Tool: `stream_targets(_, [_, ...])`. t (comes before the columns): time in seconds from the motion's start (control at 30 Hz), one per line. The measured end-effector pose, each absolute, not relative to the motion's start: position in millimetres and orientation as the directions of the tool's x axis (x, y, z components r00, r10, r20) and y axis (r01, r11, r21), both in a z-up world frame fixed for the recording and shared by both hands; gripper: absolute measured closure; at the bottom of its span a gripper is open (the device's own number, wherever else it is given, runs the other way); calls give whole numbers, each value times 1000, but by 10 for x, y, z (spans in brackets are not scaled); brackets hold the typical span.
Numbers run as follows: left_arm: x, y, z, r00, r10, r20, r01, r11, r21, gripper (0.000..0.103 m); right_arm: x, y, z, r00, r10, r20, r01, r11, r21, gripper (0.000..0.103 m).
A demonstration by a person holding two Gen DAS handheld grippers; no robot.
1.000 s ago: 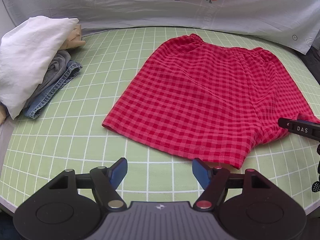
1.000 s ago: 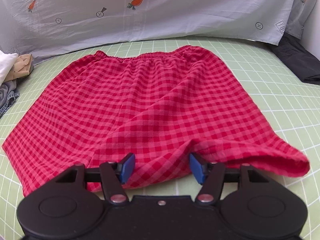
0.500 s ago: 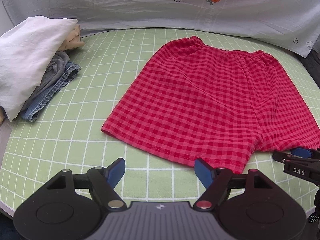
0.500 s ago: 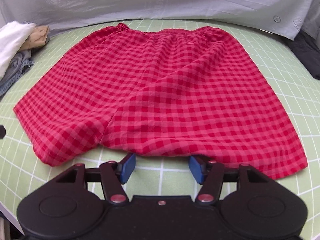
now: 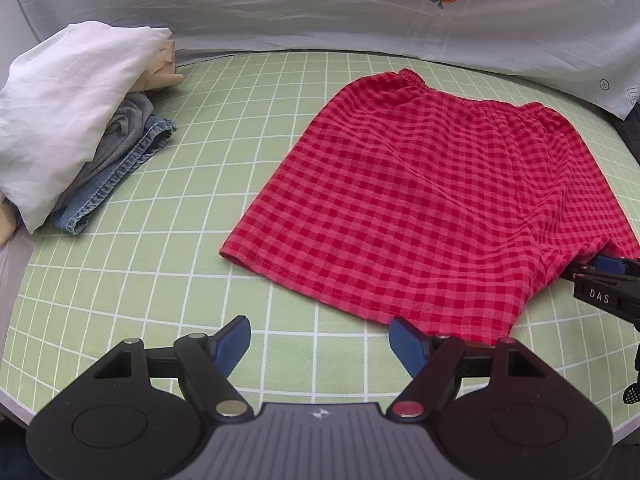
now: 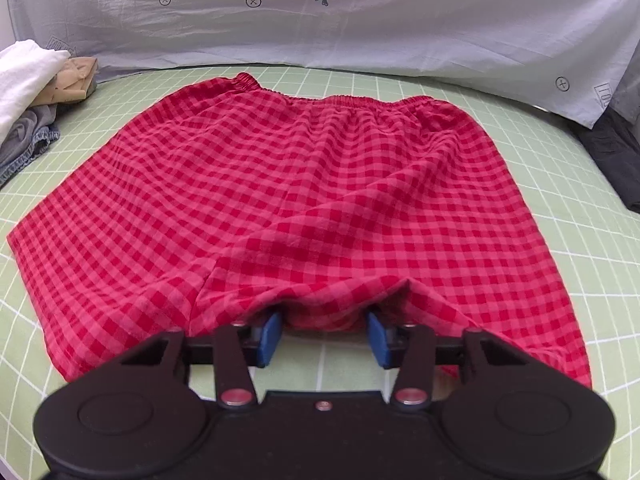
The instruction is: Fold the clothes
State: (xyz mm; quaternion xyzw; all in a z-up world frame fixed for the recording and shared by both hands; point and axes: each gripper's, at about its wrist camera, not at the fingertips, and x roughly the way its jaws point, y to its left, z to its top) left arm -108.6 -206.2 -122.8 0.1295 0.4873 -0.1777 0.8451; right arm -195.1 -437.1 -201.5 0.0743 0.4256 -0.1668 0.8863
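Observation:
Red checked shorts [image 5: 432,200] lie flat on the green grid mat [image 5: 160,240], waistband at the far side; they fill the right wrist view [image 6: 288,200]. My left gripper [image 5: 320,344] is open and empty, just short of the near hem of the left leg. My right gripper [image 6: 323,336] is open, with the hem of the right leg bunched between and over its blue pads [image 6: 269,334]. It shows at the right edge of the left wrist view [image 5: 612,276].
A pile of clothes, white [image 5: 60,112] over grey and blue denim [image 5: 116,172], sits at the mat's far left. A dark garment [image 6: 616,160] lies at the far right. A pale printed sheet [image 5: 320,4] rises behind the mat.
My right gripper drew back to the hem and has pushed in again, so the cloth now bunches between its pads. The left gripper shifted slightly left and closer to the hem.

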Motion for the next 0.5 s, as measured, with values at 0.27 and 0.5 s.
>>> stream_targets(0.27, [-1044,-1990,-1204,466,-168,-869,402,915,38,26,-2170,-4339,-1793,571,-177,-802,367,928,57,101])
stream_targets(0.5, [-1001,-1954,-1195,465,-171,-869,390,920,28,26,-2637,-4506,-1327,677,99,-729,387,794,468,101])
